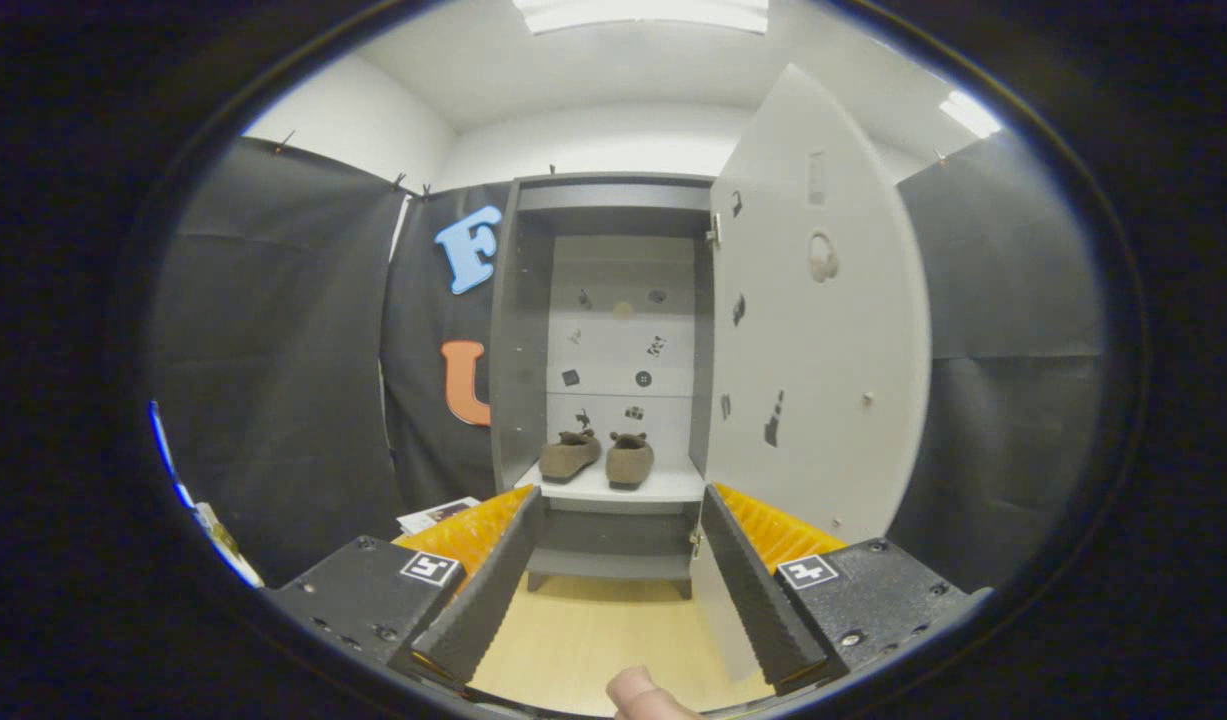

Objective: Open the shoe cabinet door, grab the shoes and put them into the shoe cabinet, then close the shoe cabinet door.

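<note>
- My gripper (618, 560): fingers spread apart, holding nothing
- Shoes (596, 456): both on the shoe cabinet (613, 300) shelf, straight ahead beyond my fingers
- Door (823, 330): swung open right of my fingers, nearest my right finger; closing it remains

The gripper (618, 560) was held with its fingers spread apart, gripping nothing. Beyond them stood the shoe cabinet (605, 340), its door (818, 320) swung open to the right. Both brown shoes (595, 457) sat side by side on the cabinet's white shelf (663, 487).
</note>
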### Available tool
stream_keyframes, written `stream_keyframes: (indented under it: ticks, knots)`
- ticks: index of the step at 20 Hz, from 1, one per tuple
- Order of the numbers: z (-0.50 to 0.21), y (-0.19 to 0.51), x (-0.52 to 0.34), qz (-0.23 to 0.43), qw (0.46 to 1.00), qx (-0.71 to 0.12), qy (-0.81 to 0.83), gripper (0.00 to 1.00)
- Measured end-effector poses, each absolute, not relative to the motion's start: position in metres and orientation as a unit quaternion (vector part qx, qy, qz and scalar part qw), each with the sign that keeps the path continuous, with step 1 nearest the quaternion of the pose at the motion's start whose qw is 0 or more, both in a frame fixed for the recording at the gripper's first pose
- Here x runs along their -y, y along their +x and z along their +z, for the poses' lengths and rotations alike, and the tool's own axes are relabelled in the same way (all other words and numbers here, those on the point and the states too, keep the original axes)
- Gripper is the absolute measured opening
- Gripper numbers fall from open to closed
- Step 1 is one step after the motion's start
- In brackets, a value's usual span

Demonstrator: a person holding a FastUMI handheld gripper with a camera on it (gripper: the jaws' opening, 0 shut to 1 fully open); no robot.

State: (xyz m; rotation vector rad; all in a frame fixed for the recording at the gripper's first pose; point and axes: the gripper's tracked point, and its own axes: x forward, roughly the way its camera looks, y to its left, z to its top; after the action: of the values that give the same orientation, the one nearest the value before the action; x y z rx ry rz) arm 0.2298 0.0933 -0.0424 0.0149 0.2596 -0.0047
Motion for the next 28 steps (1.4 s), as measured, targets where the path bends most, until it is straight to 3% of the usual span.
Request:
stream_keyframes:
  ticks: [7,13,21,28]
  knots:
    - [-0.013,0.157,-0.025,0.015,0.996,-0.078,-0.034,1.0]
    - [0.005,0.136,0.053,-0.011,0.997,-0.052,-0.059,1.0]
    - [-0.012,0.135,0.214,-0.103,0.992,-0.079,-0.005,1.0]
    - [-0.058,0.155,0.297,-0.124,0.984,-0.131,0.0,1.0]
